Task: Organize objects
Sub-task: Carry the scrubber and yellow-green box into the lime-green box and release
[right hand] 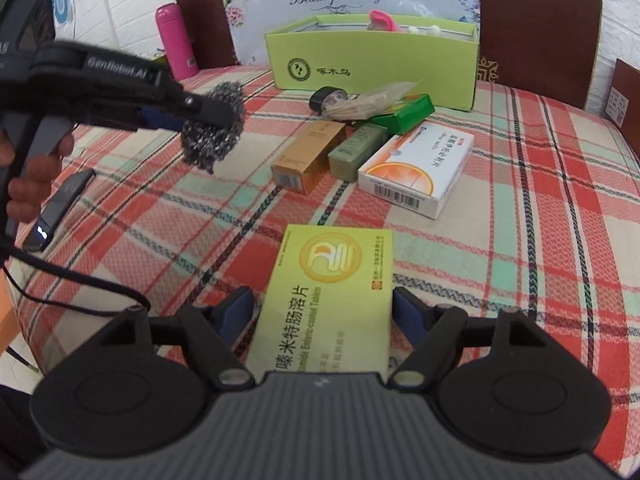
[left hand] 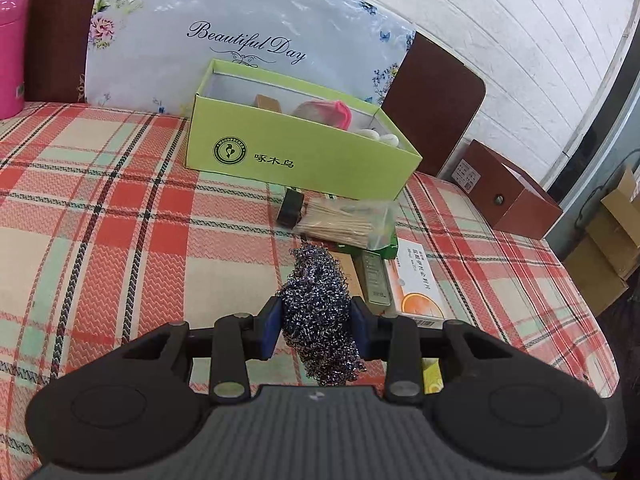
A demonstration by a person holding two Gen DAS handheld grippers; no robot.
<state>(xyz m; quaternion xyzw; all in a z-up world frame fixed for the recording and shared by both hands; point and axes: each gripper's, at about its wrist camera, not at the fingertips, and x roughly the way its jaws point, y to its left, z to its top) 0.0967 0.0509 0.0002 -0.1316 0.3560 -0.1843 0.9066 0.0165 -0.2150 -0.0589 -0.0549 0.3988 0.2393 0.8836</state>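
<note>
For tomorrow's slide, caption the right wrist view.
Right gripper straddles a yellow-green medicine box; left gripper carries a steel scourer.

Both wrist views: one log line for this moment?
left gripper: shut on scourer, lifted | right gripper: jaws astride yellow box, contact unclear | green bin: partly filled

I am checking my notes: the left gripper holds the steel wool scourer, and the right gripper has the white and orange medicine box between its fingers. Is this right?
Only the box is wrong. The right wrist view shows the yellow-green medicine box between the right gripper fingers; the white and orange box lies farther off on the tablecloth. The left gripper does hold the steel wool scourer.
</note>
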